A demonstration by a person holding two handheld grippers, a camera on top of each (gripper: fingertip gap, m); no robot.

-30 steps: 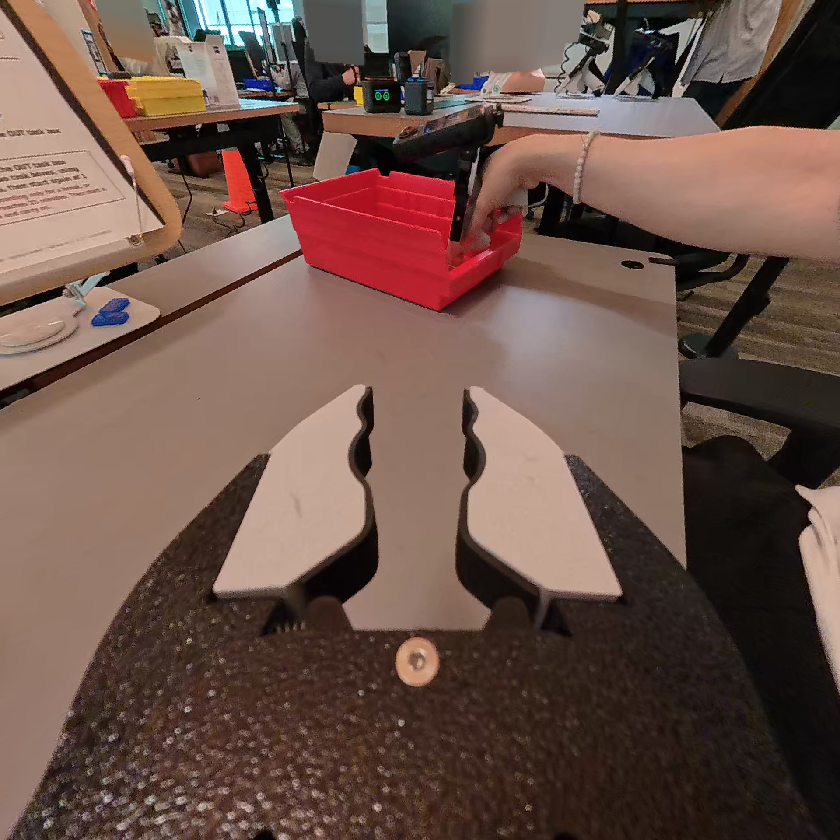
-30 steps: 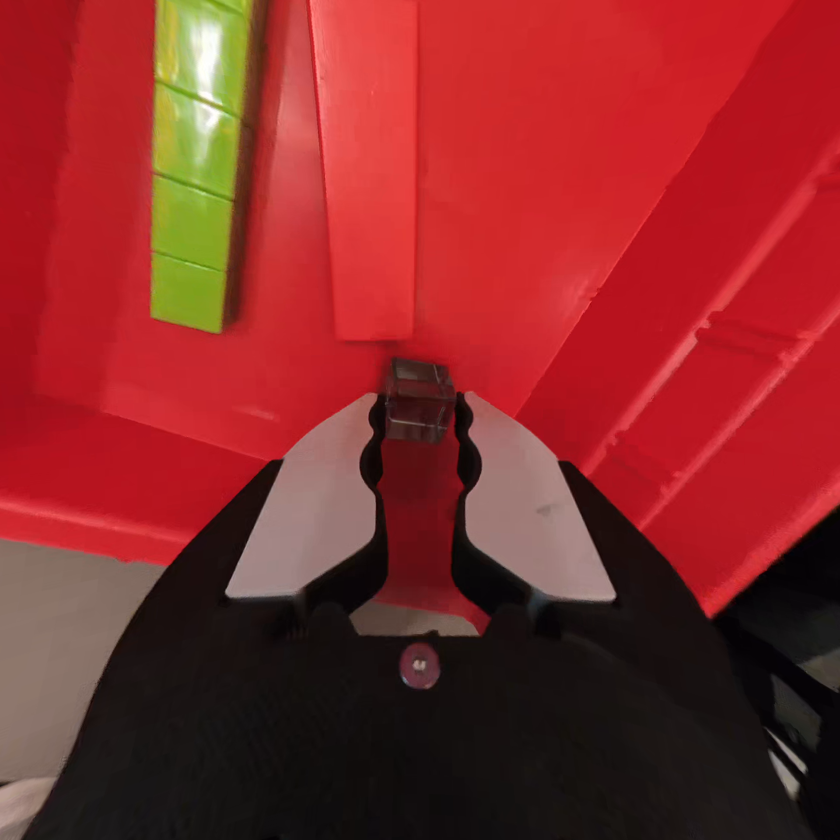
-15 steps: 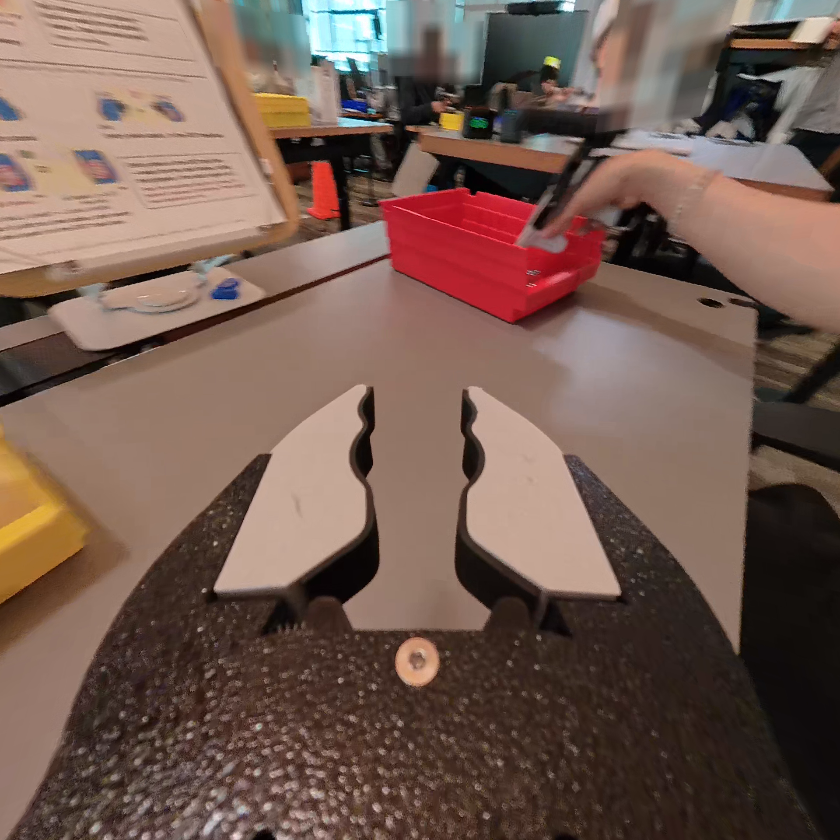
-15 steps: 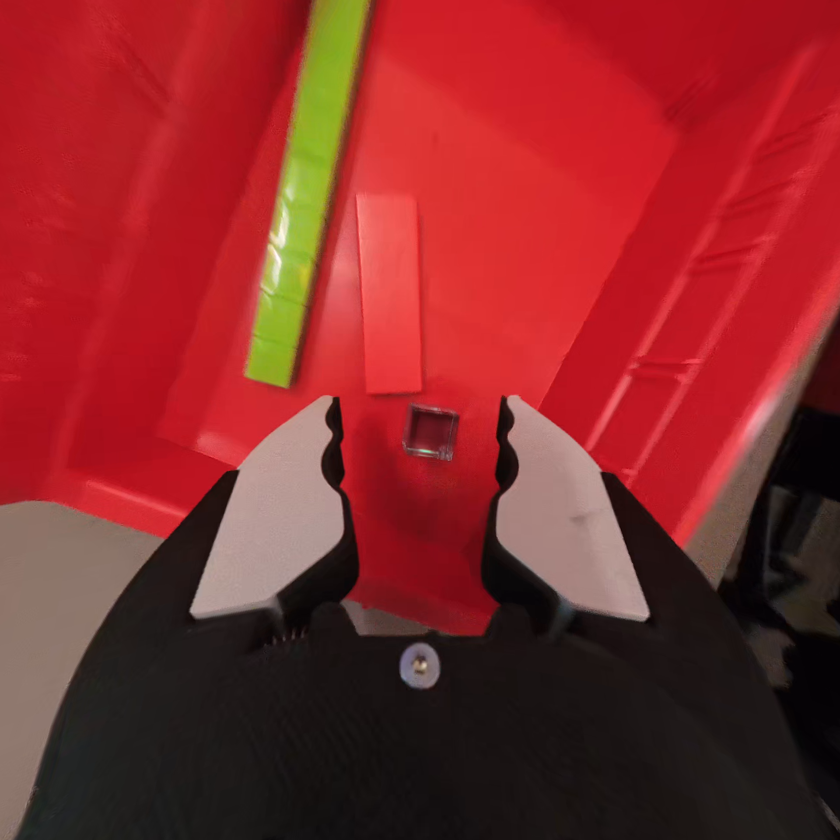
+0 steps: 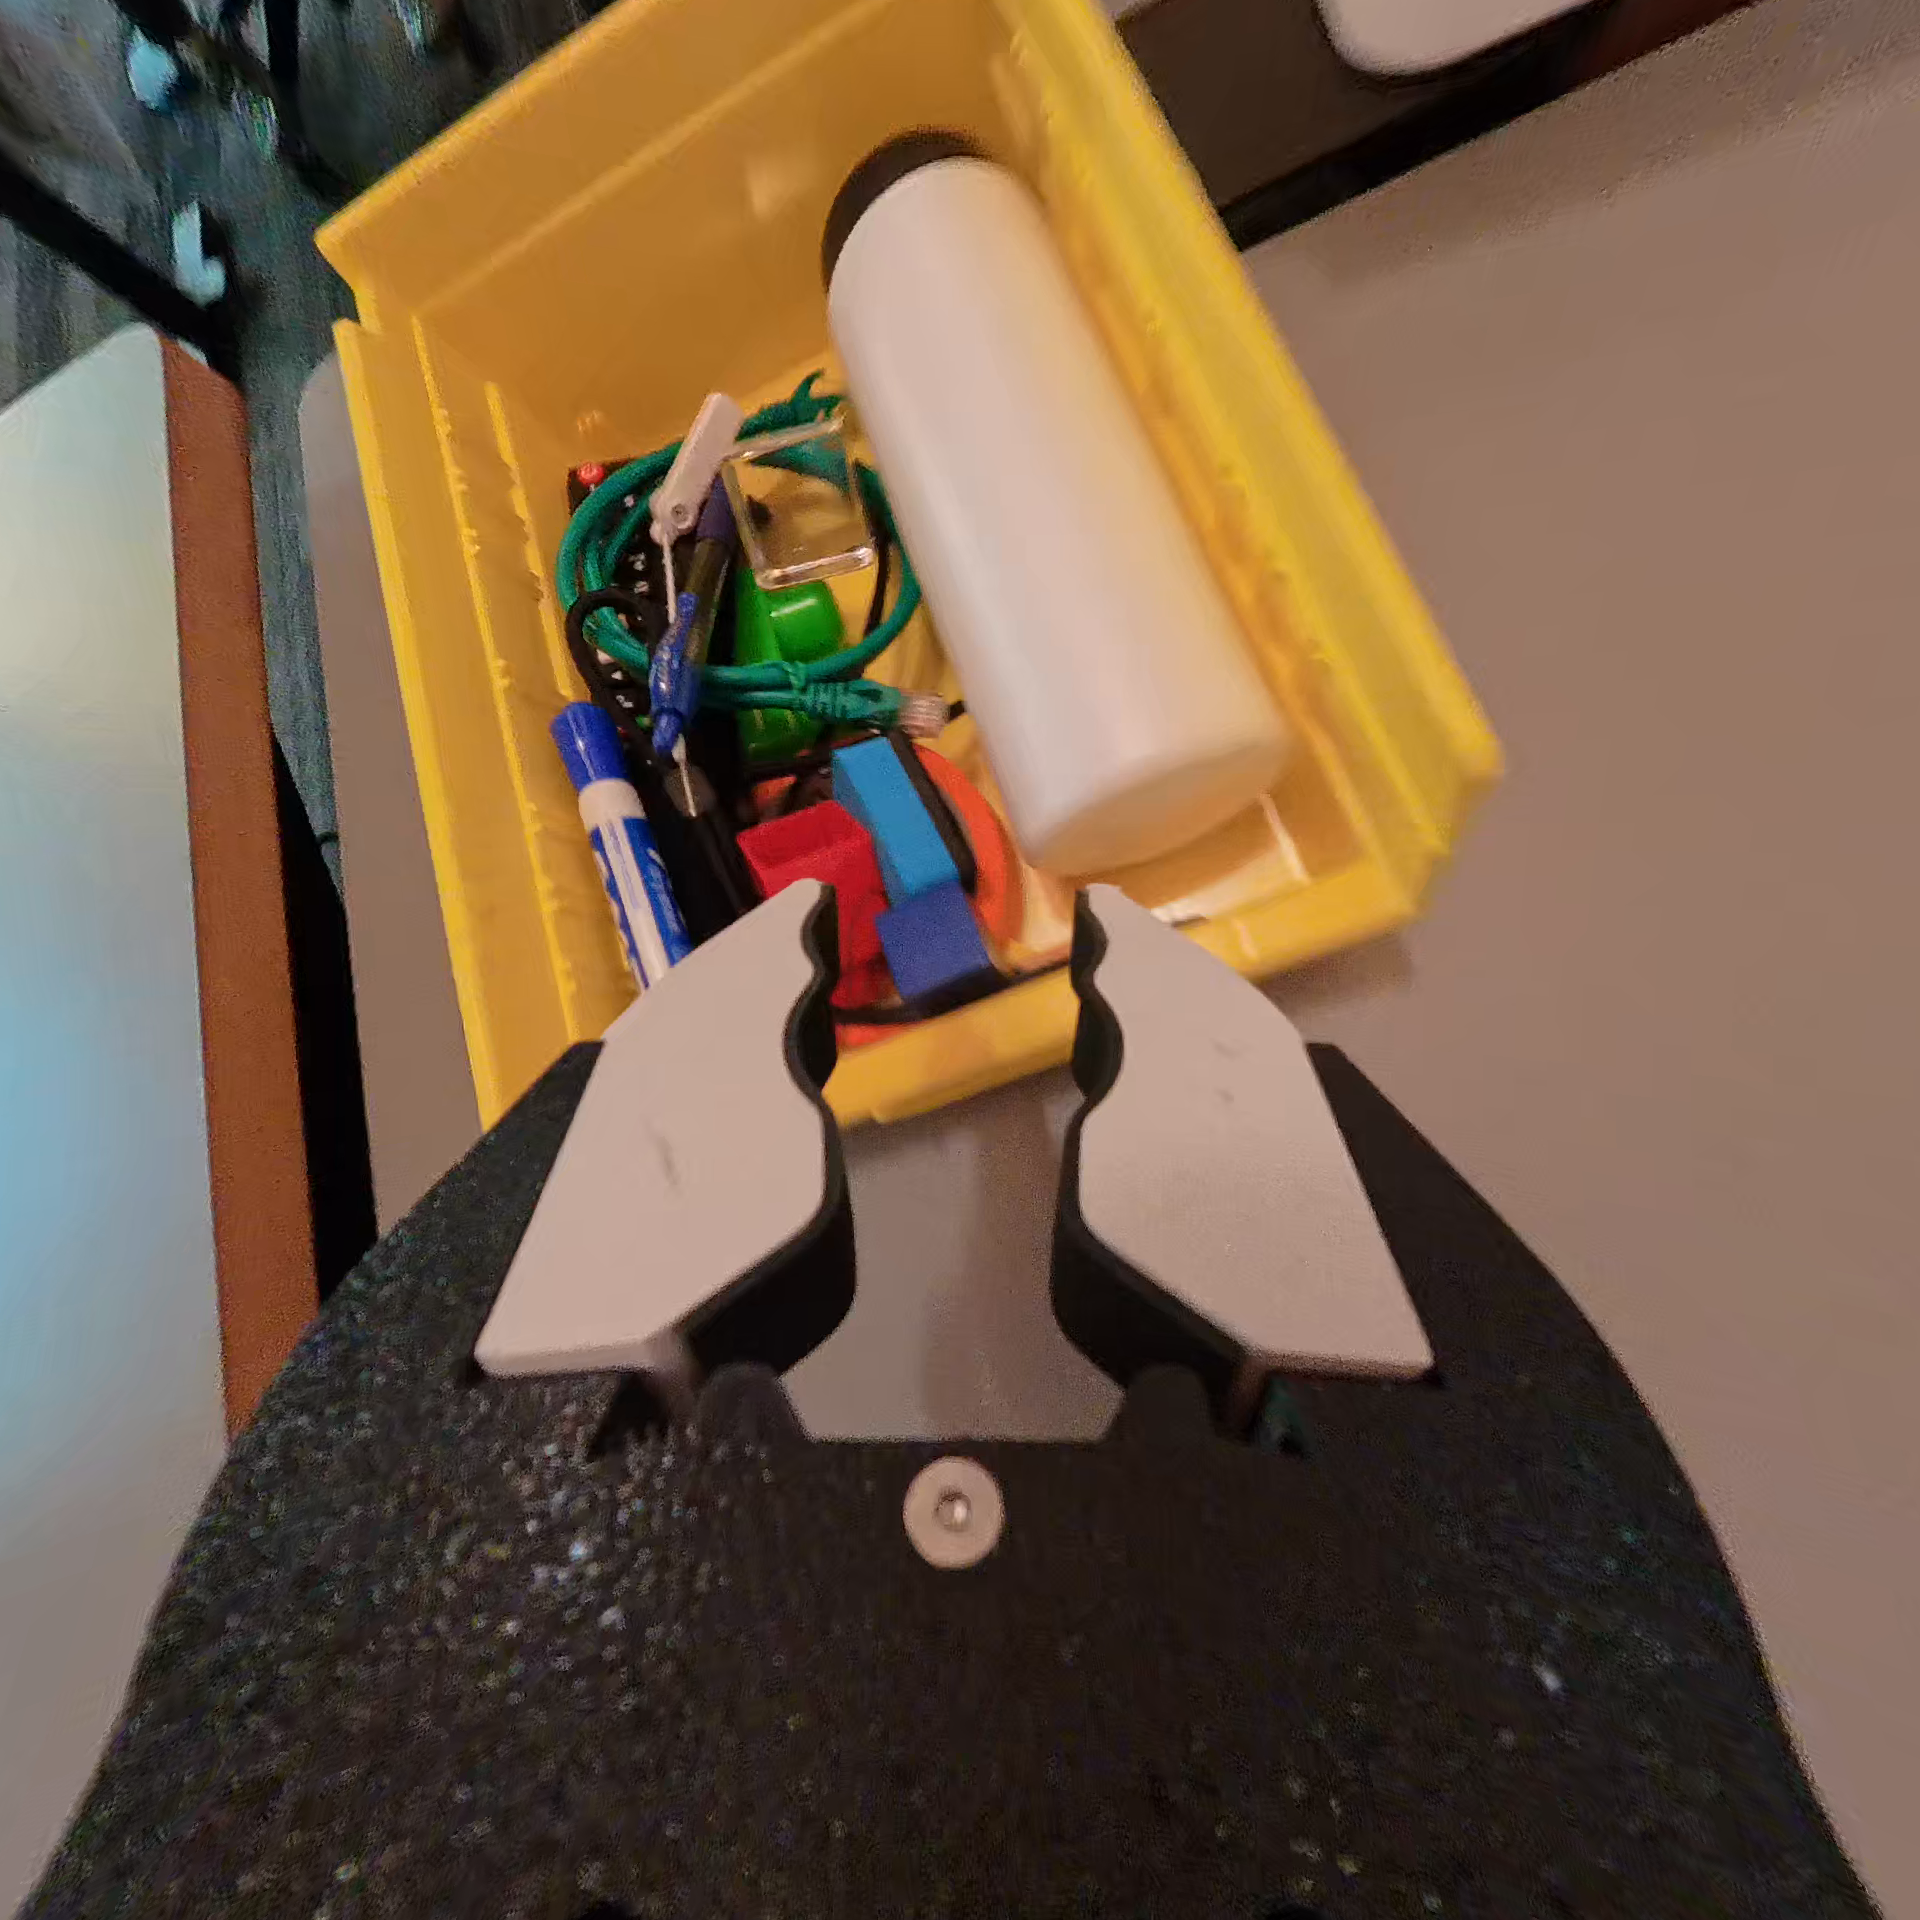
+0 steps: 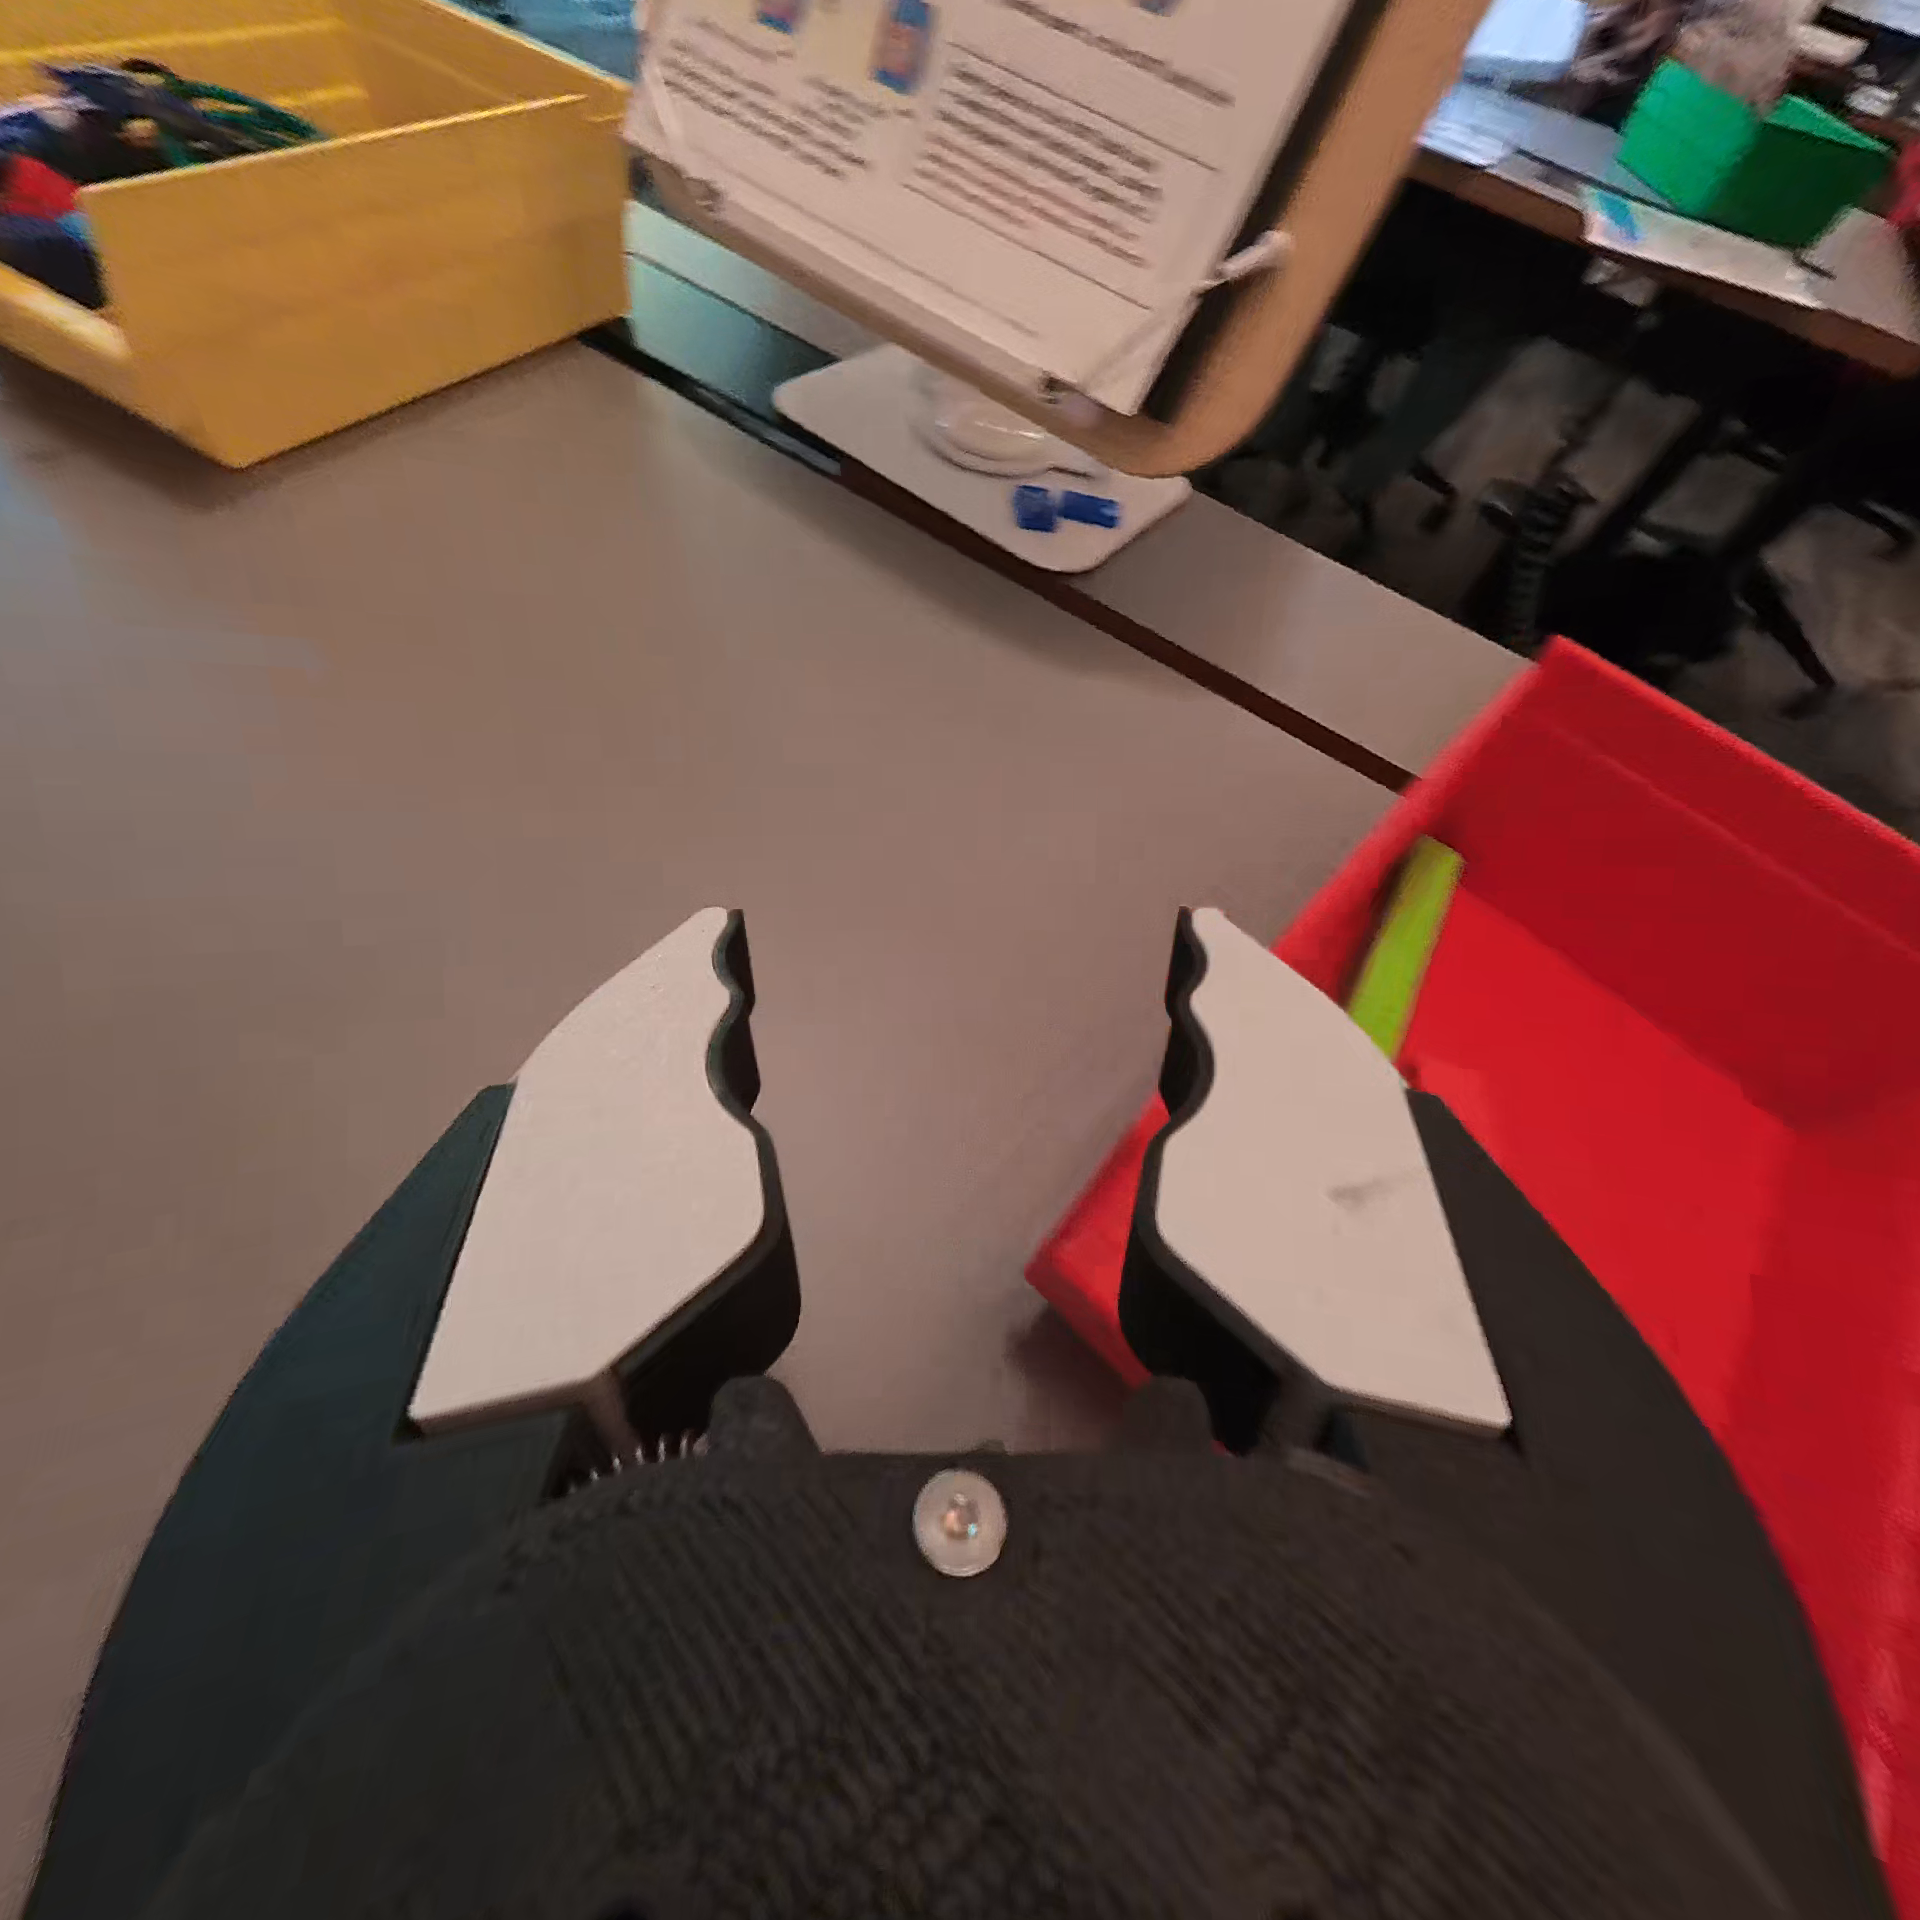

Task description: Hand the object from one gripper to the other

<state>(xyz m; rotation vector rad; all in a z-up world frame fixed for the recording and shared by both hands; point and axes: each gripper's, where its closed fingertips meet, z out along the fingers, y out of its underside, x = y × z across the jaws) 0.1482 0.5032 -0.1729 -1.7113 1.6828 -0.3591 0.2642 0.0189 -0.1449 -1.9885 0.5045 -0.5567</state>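
Note:
My left gripper (image 5: pixel 951 914) is open and empty, hovering over the near end of a yellow bin (image 5: pixel 665 208) on the grey table. The bin holds a white bottle (image 5: pixel 1039 499), a green cable (image 5: pixel 727 634), a blue marker (image 5: pixel 618 831), a red block (image 5: pixel 810 852), blue blocks (image 5: pixel 904 821) and an orange piece (image 5: pixel 987 831). My right gripper (image 6: pixel 956 925) is wide open and empty above the bare table (image 6: pixel 520 727), just left of a red bin (image 6: pixel 1662 1039) that holds a green strip (image 6: pixel 1403 956). The yellow bin also shows in the right wrist view (image 6: pixel 364 239).
A clipboard stand with a printed sheet (image 6: pixel 987 156) on a white base (image 6: pixel 1039 499) stands at the table's far edge. A brown table edge (image 5: pixel 239 831) runs left of the yellow bin. A green box (image 6: pixel 1745 156) and other desks lie beyond. Tip to tip, the grippers are about 50 cm apart.
My right gripper let go of the small clear cube in the red bin, opened wide and drew back out over the table. My left gripper swung left to the yellow bin and opened slightly.

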